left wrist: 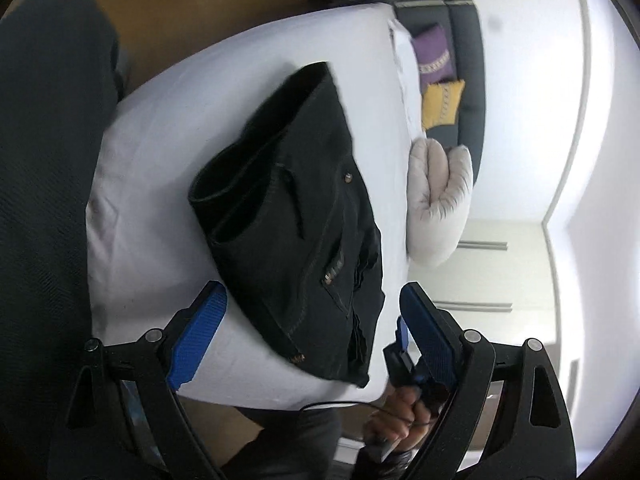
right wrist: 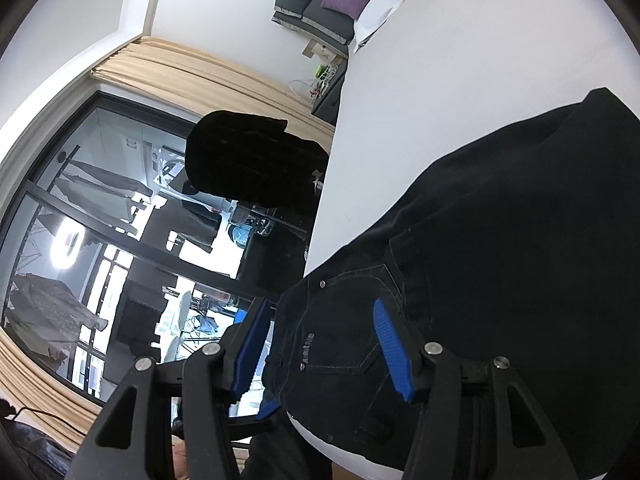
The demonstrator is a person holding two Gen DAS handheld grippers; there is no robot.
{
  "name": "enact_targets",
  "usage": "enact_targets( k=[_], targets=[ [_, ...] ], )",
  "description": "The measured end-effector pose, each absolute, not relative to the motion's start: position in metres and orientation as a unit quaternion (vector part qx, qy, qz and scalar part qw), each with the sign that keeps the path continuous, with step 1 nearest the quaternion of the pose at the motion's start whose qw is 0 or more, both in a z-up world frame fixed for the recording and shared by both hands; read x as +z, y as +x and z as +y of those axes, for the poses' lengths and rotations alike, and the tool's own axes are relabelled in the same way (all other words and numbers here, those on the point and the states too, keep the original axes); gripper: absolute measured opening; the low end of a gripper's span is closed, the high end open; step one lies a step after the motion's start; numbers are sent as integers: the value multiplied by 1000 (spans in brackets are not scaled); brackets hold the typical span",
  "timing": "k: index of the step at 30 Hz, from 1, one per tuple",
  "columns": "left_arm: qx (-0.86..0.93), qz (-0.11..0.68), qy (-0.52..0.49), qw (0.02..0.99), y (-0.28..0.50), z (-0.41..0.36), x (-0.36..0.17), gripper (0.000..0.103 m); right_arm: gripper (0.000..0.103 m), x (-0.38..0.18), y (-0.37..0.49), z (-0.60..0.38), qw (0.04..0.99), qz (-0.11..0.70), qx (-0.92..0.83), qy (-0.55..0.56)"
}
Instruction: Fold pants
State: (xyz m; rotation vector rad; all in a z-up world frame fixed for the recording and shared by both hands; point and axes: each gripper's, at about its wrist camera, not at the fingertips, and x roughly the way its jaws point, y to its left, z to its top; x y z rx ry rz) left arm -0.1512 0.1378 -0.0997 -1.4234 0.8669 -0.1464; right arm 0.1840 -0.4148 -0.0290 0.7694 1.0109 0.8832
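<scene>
Black jeans (left wrist: 296,216) lie folded in a compact stack on the white bed (left wrist: 160,168). My left gripper (left wrist: 310,312) is open, its blue pads either side of the stack's near end, above it and not touching. In the right wrist view the jeans (right wrist: 480,248) fill the right side, waistband and pocket rivets near the bed's edge. My right gripper (right wrist: 320,344) is open over the waistband, holding nothing. The right gripper also shows in the left wrist view (left wrist: 404,344), gripped by a hand.
A grey rolled pillow (left wrist: 438,196) and purple (left wrist: 434,56) and yellow cushions (left wrist: 442,102) lie at the bed's head. A dark chair back (right wrist: 256,164) stands beside the bed, in front of a large window (right wrist: 100,240) with beige curtains.
</scene>
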Motion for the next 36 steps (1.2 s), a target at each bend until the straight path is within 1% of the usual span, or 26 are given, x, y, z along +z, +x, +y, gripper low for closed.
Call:
enact_targets(
  k=[2,5,9,12,14,15,16,17,18,22,25,27,30,32,33,34,35,36],
  targets=[
    [-59,379,-658,648,-151,143,-112,86,57,-27,186,-414,714,457,403,346],
    [-59,371,-673,637,-150,148,-117,86,57,-23,188,-410,712,458,411,338],
    [-55,361,-697,617,-143,152,-121,72,55,-20,194,-399,708,465,420,325],
    [-55,362,-694,620,-135,151,-121,68,55,-17,198,-389,707,469,426,314],
    [-55,363,-696,617,-130,153,-120,62,54,-18,200,-385,706,477,425,305],
    [-54,362,-698,615,-129,152,-121,55,53,-18,201,-383,706,481,424,300],
    [-52,365,-699,612,-128,152,-122,45,52,-20,202,-379,705,489,423,292],
    [-51,368,-698,613,-128,150,-121,40,50,-21,203,-377,704,495,421,286],
    [-50,372,-691,618,-126,151,-119,33,49,-22,204,-375,704,500,418,281],
    [-58,382,-648,656,-114,153,-100,28,45,-27,213,-366,704,530,405,245],
    [-69,387,-601,696,-101,148,-81,23,39,-37,221,-354,697,565,391,205],
    [-71,388,-582,711,-95,144,-74,20,32,-48,226,-347,690,586,381,185],
    [-78,386,-533,749,-83,137,-51,15,27,-61,231,-344,681,607,371,173],
    [-85,382,-500,773,-75,130,-35,15,24,-76,234,-345,673,628,355,161],
    [-87,381,-491,779,-71,127,-29,15,11,-82,233,-345,670,636,350,156],
    [-91,379,-474,789,-65,122,-20,15,2,-91,233,-348,668,642,343,154],
    [-94,379,-464,795,-61,118,-13,15,0,-97,234,-352,663,643,345,166],
    [-100,378,-442,808,-53,110,-3,14,0,-101,234,-355,659,643,347,178]
  ],
)
